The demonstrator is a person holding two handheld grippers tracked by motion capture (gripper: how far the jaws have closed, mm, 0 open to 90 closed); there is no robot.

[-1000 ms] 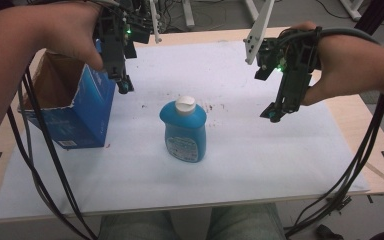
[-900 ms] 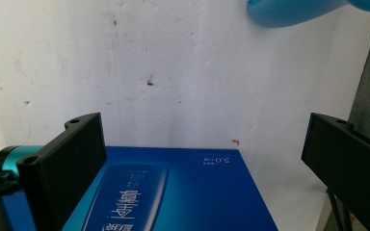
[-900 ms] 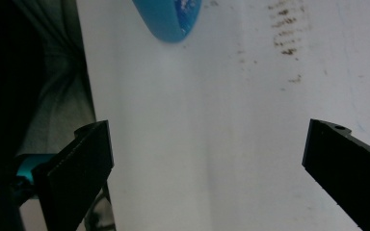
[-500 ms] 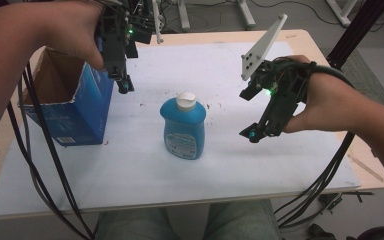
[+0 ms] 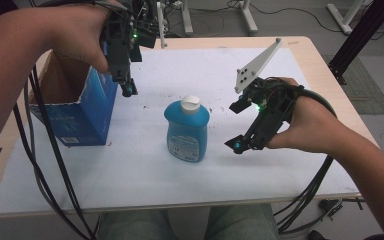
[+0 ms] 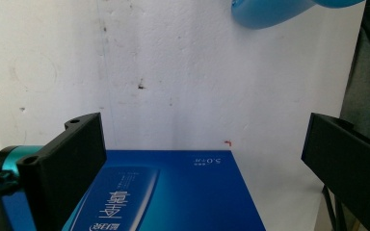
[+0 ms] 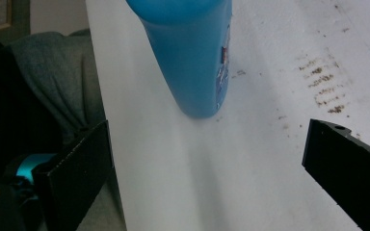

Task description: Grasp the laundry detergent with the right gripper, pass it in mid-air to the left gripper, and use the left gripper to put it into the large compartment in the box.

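Bottle (image 5: pixel 186 129): upright, mid-table, at 3 o'clock of box (image 5: pixel 75 107). Your right gripper (image 5: pixel 236 126) gapes beside it, empty; left gripper (image 5: pixel 125 89) likewise, over the box's rim. Risk: a low, skewed grab probably topples the bottle.

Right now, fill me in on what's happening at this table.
A person holds a gripper in each hand. The right gripper, jaws open, is beside the upright blue plastic bottle with the white cap and apart from it. The left gripper, also open, hovers over the open blue cardboard box. Nothing is gripped.
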